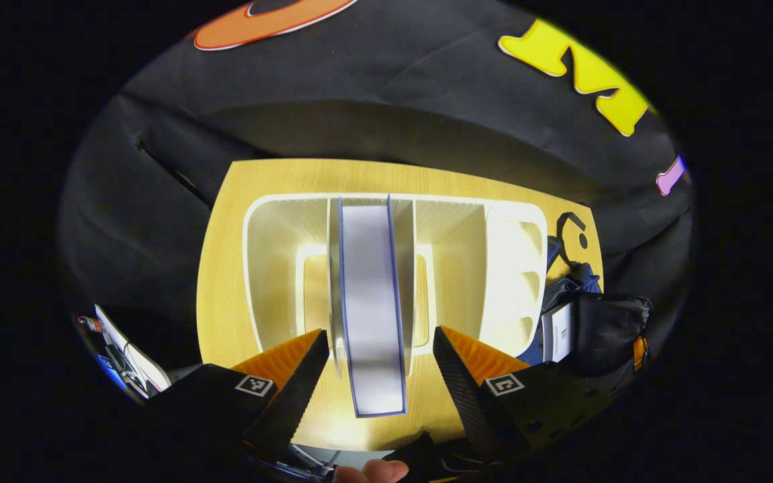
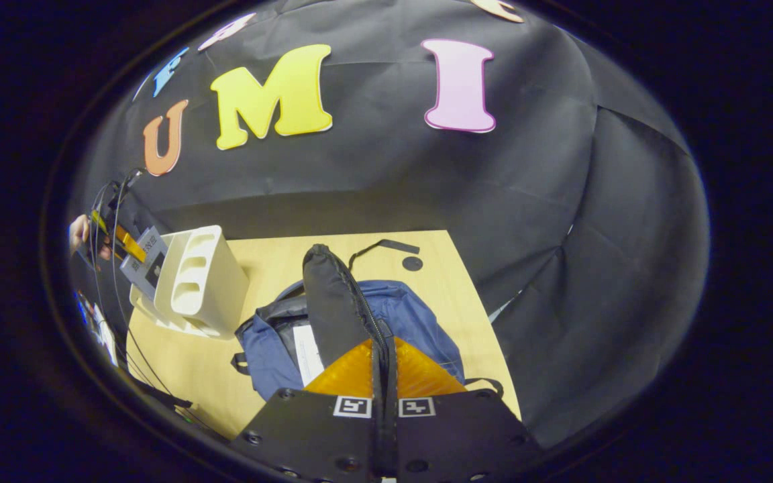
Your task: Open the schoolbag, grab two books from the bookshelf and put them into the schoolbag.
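Note:
A blue-covered book (image 1: 373, 302) stands upright in the middle slot of the white bookshelf (image 1: 272, 255). My left gripper (image 1: 380, 331) is open above it, one finger on each side of the book and apart from it. In the right gripper view my right gripper (image 2: 383, 345) is shut on the black flap (image 2: 333, 302) of the blue schoolbag (image 2: 413, 315) and holds it raised, so the bag gapes. A white book (image 2: 306, 352) lies inside the opening. The bookshelf (image 2: 202, 282) stands left of the bag, with the left gripper (image 2: 125, 245) above it.
Shelf and bag rest on a wooden table (image 2: 279, 255) against the black cloth wall. The bag (image 1: 604, 322) touches the shelf's right side. A black strap (image 2: 386, 245) trails behind the bag. Cables (image 2: 108, 322) hang off the table's left edge.

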A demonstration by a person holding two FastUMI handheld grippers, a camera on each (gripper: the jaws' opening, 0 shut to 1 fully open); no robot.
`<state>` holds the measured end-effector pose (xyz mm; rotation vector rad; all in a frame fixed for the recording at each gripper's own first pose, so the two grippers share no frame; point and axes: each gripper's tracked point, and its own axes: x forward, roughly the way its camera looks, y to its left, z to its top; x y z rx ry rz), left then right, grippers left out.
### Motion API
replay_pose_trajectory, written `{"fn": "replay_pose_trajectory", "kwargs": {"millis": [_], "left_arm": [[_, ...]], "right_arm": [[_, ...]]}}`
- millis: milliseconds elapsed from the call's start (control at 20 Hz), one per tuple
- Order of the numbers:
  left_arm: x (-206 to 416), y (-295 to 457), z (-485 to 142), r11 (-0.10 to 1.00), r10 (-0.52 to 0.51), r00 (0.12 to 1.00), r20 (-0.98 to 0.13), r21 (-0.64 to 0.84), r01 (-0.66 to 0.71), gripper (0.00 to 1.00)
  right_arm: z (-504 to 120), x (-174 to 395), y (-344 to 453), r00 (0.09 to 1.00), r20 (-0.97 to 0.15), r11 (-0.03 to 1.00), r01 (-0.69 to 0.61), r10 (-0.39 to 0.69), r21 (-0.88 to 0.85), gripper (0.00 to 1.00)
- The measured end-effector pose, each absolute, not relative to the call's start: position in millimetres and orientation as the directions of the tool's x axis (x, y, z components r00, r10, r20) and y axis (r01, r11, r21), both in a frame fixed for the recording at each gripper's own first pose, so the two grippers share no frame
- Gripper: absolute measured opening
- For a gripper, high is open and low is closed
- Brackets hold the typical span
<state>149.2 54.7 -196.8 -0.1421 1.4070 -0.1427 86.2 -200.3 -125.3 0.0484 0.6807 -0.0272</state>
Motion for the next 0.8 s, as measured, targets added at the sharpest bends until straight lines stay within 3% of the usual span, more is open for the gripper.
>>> {"fn": "replay_pose_trajectory", "kwargs": {"millis": [150, 550, 600, 650, 800], "left_arm": [[145, 60, -212, 0.986, -0.165, 0.093, -0.982, -0.165, 0.007, 0.97], [141, 66, -229, 0.996, -0.092, -0.004, -0.996, -0.092, -0.010, 0.74], [138, 68, -231, 0.997, -0.075, -0.019, -0.997, -0.075, -0.014, 0.75], [135, 71, -231, 0.998, -0.066, -0.030, -0.997, -0.065, -0.025, 0.62], [129, 64, -228, 0.993, -0.091, -0.035, -0.995, -0.089, -0.073, 0.47]], "right_arm": [[-126, 87, -201, 0.773, -0.635, 0.998, 0.048, -0.017, 0.032, 0.00], [-125, 89, -197, 0.771, -0.637, 0.999, 0.041, -0.013, 0.030, 0.00], [-125, 87, -197, 0.771, -0.636, 0.999, 0.038, -0.012, 0.026, 0.00], [-126, 89, -197, 0.772, -0.636, 0.999, 0.036, -0.012, 0.026, 0.00], [-127, 89, -197, 0.774, -0.633, 0.999, 0.036, -0.007, 0.032, 0.00]]}}
